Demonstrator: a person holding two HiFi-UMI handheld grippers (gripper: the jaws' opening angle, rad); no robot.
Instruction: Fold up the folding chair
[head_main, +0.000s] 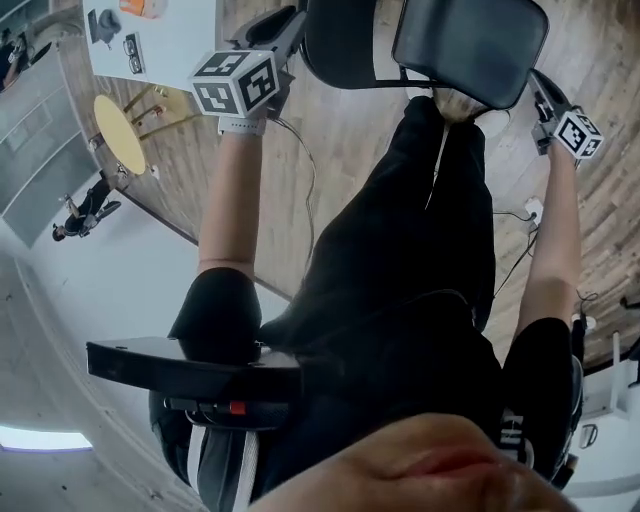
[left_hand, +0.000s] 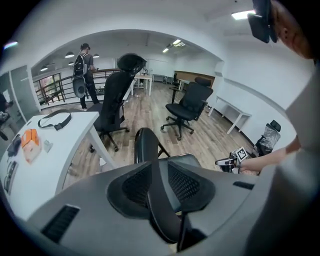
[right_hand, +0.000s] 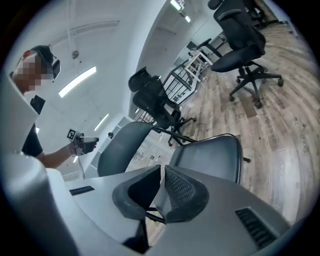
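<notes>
The black folding chair stands unfolded in front of me, its backrest (head_main: 335, 45) at top middle and its seat (head_main: 470, 40) to the right of it. My left gripper (head_main: 285, 22) reaches to the backrest's left edge. In the left gripper view its jaws (left_hand: 157, 185) stand a little apart, and the backrest's edge (left_hand: 145, 147) shows in the gap; whether the pads touch it I cannot tell. My right gripper (head_main: 537, 85) hangs beside the seat's right rim, and its jaws (right_hand: 161, 187) are shut on nothing, with the seat (right_hand: 212, 155) just ahead.
Black office chairs (left_hand: 187, 107) stand on the wooden floor behind the folding chair. A white desk (left_hand: 45, 145) with small items is at the left. A person with a backpack (left_hand: 82, 70) stands at the back. A cable (head_main: 305, 175) runs over the floor.
</notes>
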